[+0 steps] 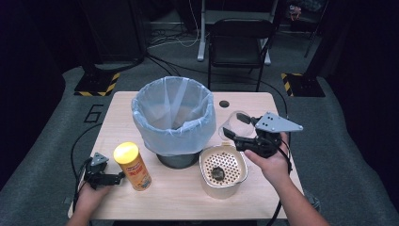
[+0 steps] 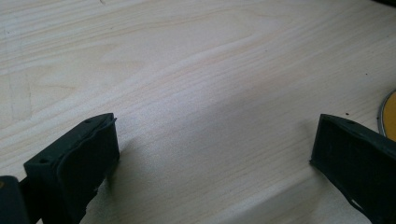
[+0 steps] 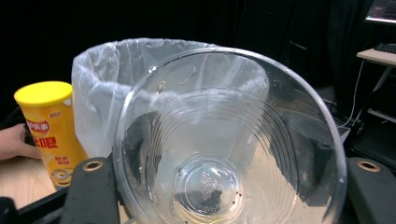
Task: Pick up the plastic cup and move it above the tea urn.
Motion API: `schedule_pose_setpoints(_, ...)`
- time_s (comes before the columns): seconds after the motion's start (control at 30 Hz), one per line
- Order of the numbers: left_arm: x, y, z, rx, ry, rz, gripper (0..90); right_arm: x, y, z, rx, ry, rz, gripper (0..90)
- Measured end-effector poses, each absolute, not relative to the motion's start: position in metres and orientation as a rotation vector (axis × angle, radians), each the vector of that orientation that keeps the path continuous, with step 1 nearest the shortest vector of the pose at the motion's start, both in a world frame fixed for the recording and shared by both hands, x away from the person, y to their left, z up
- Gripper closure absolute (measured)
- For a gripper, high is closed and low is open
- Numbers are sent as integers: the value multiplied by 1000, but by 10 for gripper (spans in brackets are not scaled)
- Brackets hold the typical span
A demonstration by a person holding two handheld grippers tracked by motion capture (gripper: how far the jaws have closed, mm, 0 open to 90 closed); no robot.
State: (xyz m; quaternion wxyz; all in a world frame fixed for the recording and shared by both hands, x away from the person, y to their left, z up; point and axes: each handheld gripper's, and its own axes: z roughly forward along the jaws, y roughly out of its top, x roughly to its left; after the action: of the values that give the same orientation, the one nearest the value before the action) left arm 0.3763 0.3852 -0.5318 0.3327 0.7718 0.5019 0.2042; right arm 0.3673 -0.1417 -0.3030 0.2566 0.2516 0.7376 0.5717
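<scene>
Holding a clear cup (image 1: 234,123) tilted in my right gripper (image 1: 234,126), at the bin's (image 1: 172,113) three o'clock above the strainer (image 1: 223,165), I rest my left gripper (image 1: 115,177), jaws wide and empty, at the can's (image 1: 133,165) nine o'clock.

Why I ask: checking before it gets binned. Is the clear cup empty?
Nearly empty: the clear cup, clamped in the right tool, holds no liquid or food, just tiny specks on its walls and bottom.
</scene>
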Motion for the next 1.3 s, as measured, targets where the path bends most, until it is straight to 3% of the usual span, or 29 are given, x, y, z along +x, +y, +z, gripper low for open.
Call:
schedule_pose_setpoints(0.6,376,385,-532,2011,1315,532,5,409,-98,-230,627,1990,1526,328)
schedule_pose_setpoints(1.3,377,385,-532,2015,1308,539,6,458,-12,-235,616,2117,1499,316)
